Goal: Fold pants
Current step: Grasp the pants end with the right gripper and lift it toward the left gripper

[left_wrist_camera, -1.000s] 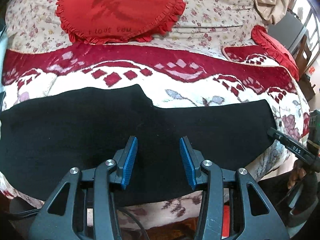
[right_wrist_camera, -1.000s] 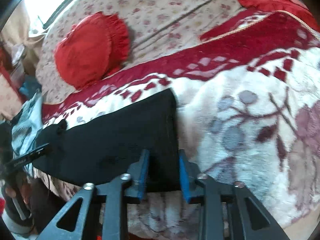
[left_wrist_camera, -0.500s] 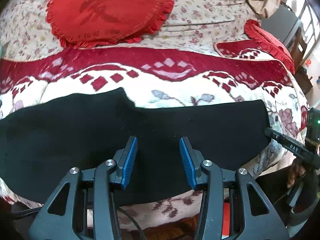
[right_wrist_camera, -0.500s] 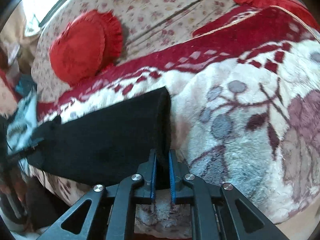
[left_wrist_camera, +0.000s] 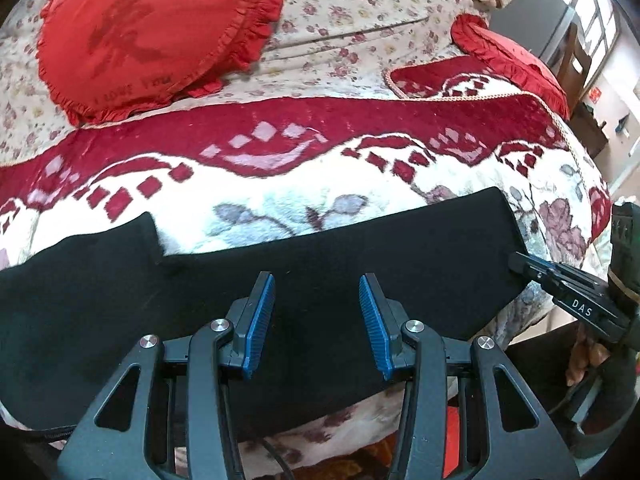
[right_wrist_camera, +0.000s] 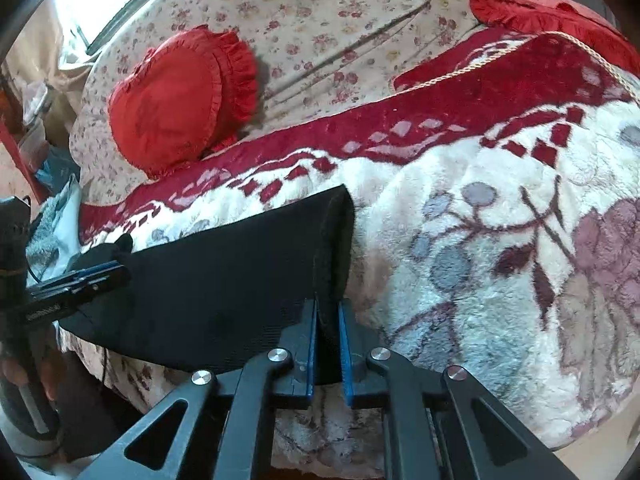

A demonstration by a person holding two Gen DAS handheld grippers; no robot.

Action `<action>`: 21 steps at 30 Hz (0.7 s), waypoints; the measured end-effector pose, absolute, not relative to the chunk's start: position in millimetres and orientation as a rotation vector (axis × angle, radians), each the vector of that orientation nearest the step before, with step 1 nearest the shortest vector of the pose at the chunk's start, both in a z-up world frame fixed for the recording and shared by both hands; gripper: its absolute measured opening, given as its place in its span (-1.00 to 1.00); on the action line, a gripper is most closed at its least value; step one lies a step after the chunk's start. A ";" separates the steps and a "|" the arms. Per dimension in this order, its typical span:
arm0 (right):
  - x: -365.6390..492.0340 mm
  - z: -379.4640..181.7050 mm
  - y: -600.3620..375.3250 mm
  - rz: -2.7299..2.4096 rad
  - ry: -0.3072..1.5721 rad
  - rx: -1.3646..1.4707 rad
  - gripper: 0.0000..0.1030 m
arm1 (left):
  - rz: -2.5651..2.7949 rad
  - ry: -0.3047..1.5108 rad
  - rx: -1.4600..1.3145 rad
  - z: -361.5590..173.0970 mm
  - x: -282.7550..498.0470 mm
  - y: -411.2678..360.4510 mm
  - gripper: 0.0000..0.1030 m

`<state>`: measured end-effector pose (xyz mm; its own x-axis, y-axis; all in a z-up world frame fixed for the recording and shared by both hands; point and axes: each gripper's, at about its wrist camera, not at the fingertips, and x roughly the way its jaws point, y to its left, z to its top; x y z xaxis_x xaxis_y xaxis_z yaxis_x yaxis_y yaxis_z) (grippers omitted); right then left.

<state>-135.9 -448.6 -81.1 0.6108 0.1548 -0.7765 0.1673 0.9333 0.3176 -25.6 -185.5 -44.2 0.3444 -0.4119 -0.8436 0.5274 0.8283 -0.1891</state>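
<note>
Black pants (left_wrist_camera: 320, 256) lie flat and lengthwise across the near edge of a bed, over a red and white blanket (left_wrist_camera: 280, 184). My left gripper (left_wrist_camera: 316, 296) is open above the middle of the pants, nothing between its blue pads. My right gripper (right_wrist_camera: 328, 312) is shut on the right end of the pants (right_wrist_camera: 224, 272), and the edge there stands up in a ridge between the pads. In the left wrist view the right gripper (left_wrist_camera: 520, 264) shows at the pants' right end. In the right wrist view the left gripper (right_wrist_camera: 100, 276) shows over the far end.
A round red ruffled cushion (left_wrist_camera: 152, 36) lies on the floral sheet (left_wrist_camera: 360, 12) behind the blanket. A second red cushion (left_wrist_camera: 516, 60) sits at the far right. The bed's near edge drops off just under both grippers.
My right gripper closed on the pants' right end and lifted its edge. The left gripper drifted slightly over the pants and stayed open.
</note>
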 end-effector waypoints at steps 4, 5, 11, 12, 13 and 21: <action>-135.5 -93.4 -453.8 -0.021 0.952 0.424 -0.79 | -0.631 1.052 0.150 -44.0 -25.0 -199.1 -0.18; -137.4 -94.5 -456.8 -0.018 0.946 0.452 -0.76 | -0.637 1.052 0.154 -43.9 -24.4 -202.0 -0.18; -149.5 -94.3 -465.3 -0.012 0.929 0.508 -0.37 | -0.667 1.054 0.166 -39.7 -19.2 -223.3 -0.18; -151.4 -94.8 -465.9 -0.007 0.925 0.519 -0.34 | -0.676 1.058 0.164 -39.0 -17.6 -227.9 -0.18; -153.0 -95.2 -466.1 -0.003 0.923 0.527 -0.30 | -0.682 1.062 0.161 -38.6 -16.3 -231.5 -0.18; -157.0 -104.2 -466.0 0.033 0.920 0.578 -0.17 | -0.764 1.088 0.200 -36.8 -13.3 -274.4 -0.18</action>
